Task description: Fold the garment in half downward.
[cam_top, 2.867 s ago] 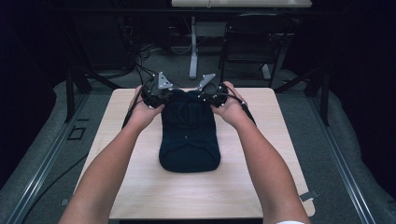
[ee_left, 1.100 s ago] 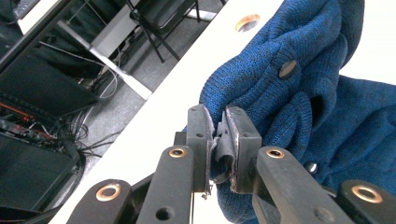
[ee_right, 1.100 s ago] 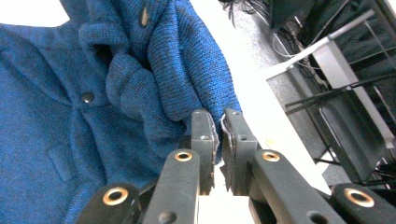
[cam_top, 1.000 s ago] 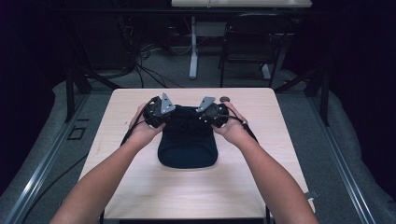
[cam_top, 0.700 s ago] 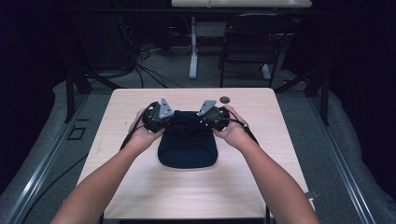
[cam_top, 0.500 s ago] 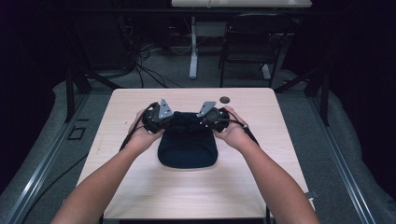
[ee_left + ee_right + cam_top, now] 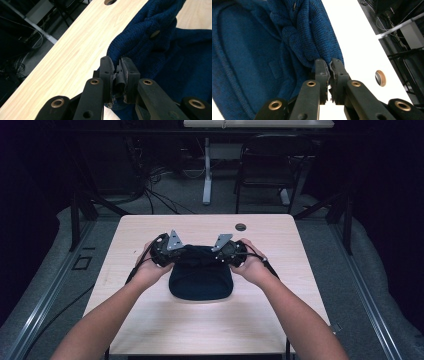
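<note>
Left gripper (image 7: 116, 75) and right gripper (image 7: 329, 73) each clamped far edge of blue knitted garment (image 7: 201, 277), lifted over its middle on table (image 7: 150, 320), likely for folding toward person.

We work at a light wooden table (image 7: 150, 320) with a round cable hole (image 7: 241, 226) near its far edge. A dark blue knitted garment (image 7: 200, 282) lies folded on its middle, well short of that hole.
</note>
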A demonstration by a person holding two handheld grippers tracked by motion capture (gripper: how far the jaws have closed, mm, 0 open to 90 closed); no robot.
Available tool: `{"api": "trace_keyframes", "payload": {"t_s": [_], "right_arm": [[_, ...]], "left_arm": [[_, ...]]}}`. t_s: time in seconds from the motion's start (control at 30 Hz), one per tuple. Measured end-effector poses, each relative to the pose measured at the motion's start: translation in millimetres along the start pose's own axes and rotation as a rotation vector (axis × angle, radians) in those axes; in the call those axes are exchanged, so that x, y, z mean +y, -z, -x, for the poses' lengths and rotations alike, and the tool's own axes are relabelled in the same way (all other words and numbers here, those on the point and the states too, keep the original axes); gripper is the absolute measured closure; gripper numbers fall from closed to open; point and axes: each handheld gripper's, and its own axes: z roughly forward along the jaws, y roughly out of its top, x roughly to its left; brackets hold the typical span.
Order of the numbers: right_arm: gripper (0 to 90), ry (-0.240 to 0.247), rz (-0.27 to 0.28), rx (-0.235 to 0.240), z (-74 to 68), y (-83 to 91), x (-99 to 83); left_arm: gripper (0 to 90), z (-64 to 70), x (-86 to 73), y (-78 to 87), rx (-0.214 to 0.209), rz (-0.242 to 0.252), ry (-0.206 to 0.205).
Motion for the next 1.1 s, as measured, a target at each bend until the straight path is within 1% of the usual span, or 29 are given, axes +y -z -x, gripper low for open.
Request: {"api": "trace_keyframes", "payload": {"t_s": [0.03, 0.1, 0.17, 0.27, 0.3, 0.33, 0.43, 0.47, 0.5, 0.57, 0.63, 0.7, 0.73, 0.77, 0.83, 0.87, 0.93, 1.03, 1.1], "right_arm": [[85.3, -0.001, 0.008, 0.002, -1.6, 0.1, -1.1], [85.2, 0.013, -0.003, 0.007, -3.5, 2.4, -2.3], [85.3, 0.017, 0.006, 0.011, -6.7, 3.8, -3.8], [85.2, 0.023, 0.017, 0.019, -13.1, 5.4, -5.6], [85.2, 0.037, 0.006, 0.02, -15.3, 6.6, -5.9], [85.2, 0.04, 0.008, 0.029, -18.1, 6.4, -7.0], [85.2, 0.062, 0.008, 0.037, -25.3, 5.9, -9.7], [85.3, 0.076, -0.004, 0.036, -26.8, 6.6, -9.8], [85.2, 0.081, 0.001, 0.036, -29.5, 6.2, -10.3], [85.2, 0.094, -0.011, 0.038, -31.0, 7.6, -10.0], [85.2, 0.092, -0.012, 0.044, -33.5, 8.3, -10.2], [85.2, 0.077, -0.007, 0.063, -36.6, 7.9, -12.2], [85.2, 0.082, -0.015, 0.067, -38.4, 8.2, -13.1], [85.2, 0.075, -0.009, 0.072, -41.0, 7.6, -14.8], [85.2, 0.084, -0.019, 0.077, -44.7, 7.1, -16.7], [85.1, 0.101, -0.028, 0.07, -46.7, 7.1, -16.9], [85.1, 0.104, -0.035, 0.072, -49.7, 7.0, -17.3], [85.1, 0.083, -0.04, 0.09, -53.6, 6.4, -19.8], [85.1, 0.083, -0.049, 0.099, -56.4, 6.6, -21.6]], "left_arm": [[81.0, 1.3, -1.0, 0.8, 0.0, 0.001, -0.008], [80.9, 3.3, -2.6, 2.7, -0.01, 0.001, -0.016], [80.7, 5.9, -5.4, 4.6, -0.017, 0.01, -0.005], [80.4, 10.7, -10.7, 7.3, -0.033, 0.009, -0.013], [80.1, 12.7, -12.4, 7.8, -0.041, 0.003, -0.018], [79.8, 14.9, -14.0, 8.2, -0.047, 0.0, -0.025], [79.5, 19.4, -18.2, 8.7, -0.059, -0.003, -0.027], [79.5, 21.1, -19.8, 9.0, -0.063, -0.001, -0.024], [79.4, 22.2, -20.8, 9.3, -0.067, -0.004, -0.022], [79.3, 24.5, -22.9, 9.5, -0.071, -0.008, -0.029], [79.2, 26.4, -24.7, 10.2, -0.078, -0.007, -0.023], [79.2, 28.6, -26.5, 10.9, -0.088, -0.011, -0.028], [79.1, 29.9, -27.4, 11.2, -0.094, -0.014, -0.027], [79.1, 31.3, -28.6, 11.1, -0.096, -0.014, -0.028], [79.1, 34.8, -30.9, 10.3, -0.104, -0.017, -0.028], [79.1, 36.6, -31.7, 9.9, -0.108, -0.023, -0.031], [79.1, 38.6, -33.9, 9.3, -0.114, -0.025, -0.029], [79.0, 40.2, -37.7, 9.8, -0.131, -0.025, -0.017], [79.0, 42.5, -40.2, 9.5, -0.136, -0.023, -0.017]]}}
